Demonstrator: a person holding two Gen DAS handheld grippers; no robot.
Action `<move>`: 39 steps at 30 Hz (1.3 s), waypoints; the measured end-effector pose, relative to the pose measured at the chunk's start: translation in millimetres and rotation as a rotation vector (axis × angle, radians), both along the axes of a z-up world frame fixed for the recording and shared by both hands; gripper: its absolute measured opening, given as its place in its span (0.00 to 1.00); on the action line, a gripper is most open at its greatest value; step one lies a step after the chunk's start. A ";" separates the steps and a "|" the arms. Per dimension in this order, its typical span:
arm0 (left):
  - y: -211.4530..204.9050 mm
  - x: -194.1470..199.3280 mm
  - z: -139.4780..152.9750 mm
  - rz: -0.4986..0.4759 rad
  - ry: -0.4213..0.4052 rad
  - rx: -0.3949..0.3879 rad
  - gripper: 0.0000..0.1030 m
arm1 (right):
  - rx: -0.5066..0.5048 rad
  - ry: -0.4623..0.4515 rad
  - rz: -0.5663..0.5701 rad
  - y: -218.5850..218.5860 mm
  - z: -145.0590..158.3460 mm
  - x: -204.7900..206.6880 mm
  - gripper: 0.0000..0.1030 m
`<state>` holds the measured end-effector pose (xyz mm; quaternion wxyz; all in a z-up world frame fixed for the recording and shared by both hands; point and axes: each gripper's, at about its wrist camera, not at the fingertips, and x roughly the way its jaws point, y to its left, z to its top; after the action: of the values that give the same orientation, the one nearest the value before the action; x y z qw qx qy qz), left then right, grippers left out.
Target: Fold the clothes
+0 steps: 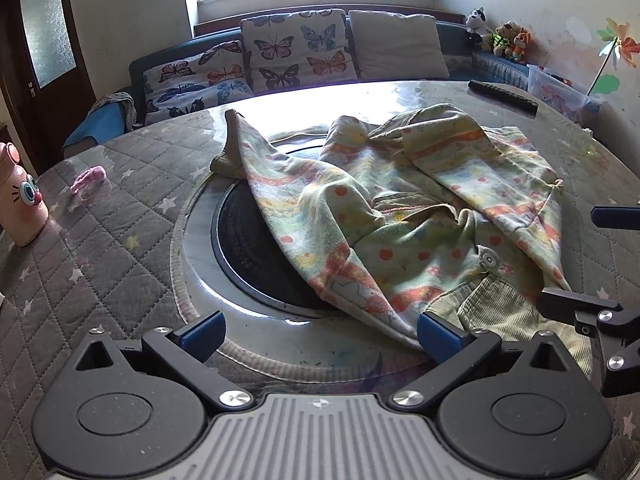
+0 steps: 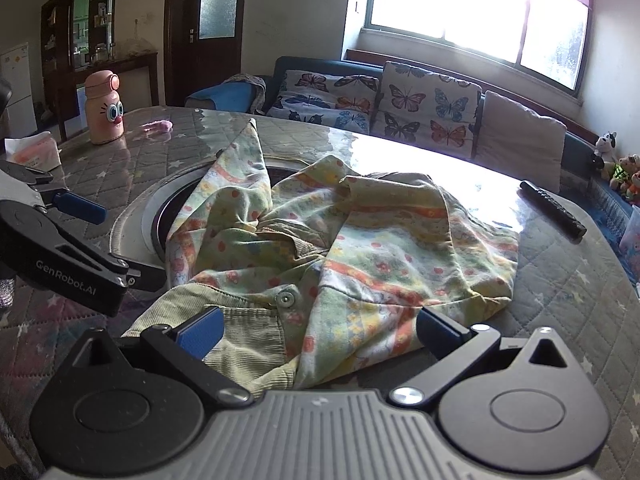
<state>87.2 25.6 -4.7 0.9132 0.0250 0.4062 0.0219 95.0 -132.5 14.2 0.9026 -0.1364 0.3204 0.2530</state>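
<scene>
A crumpled child's garment point(image 1: 404, 216), pale green with orange and yellow print and a corduroy lining, lies in a heap on the round table, partly over the black centre disc point(image 1: 256, 256). It also shows in the right wrist view point(image 2: 340, 240). My left gripper point(image 1: 320, 332) is open, low at the garment's near left hem, its right finger beside the cloth edge. My right gripper point(image 2: 320, 332) is open, its fingers spread over the near hem and corduroy flap, holding nothing. Each gripper shows in the other's view: the right one point(image 1: 600, 264) and the left one point(image 2: 116, 244).
The table has a quilted grey cover point(image 1: 100, 220) under glass. A pink cartoon bottle point(image 2: 103, 108), a small pink cloth point(image 2: 158, 126) and a tissue pack point(image 2: 34, 150) sit at the left. A black remote point(image 2: 554, 210) lies at the right. A butterfly-cushioned sofa point(image 2: 400, 100) stands behind.
</scene>
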 end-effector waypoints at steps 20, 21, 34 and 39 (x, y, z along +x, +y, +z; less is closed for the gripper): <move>5.9 5.7 7.5 0.012 -0.020 0.025 1.00 | 0.001 0.017 -0.020 -4.1 2.3 13.5 1.00; 8.4 8.5 9.7 0.017 -0.025 0.029 1.00 | 0.005 0.016 -0.027 -4.4 3.9 19.1 0.99; 58.8 78.3 27.0 0.169 -0.070 0.017 0.95 | 0.032 0.003 -0.127 -4.8 13.9 116.0 0.87; 70.3 111.3 22.6 0.184 -0.078 0.032 0.85 | 0.039 0.028 -0.143 0.6 3.9 161.2 0.76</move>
<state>198.5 95.9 17.9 0.9219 0.0012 0.3705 0.1132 256.1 -131.9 18.1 0.9163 -0.0918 0.3370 0.1960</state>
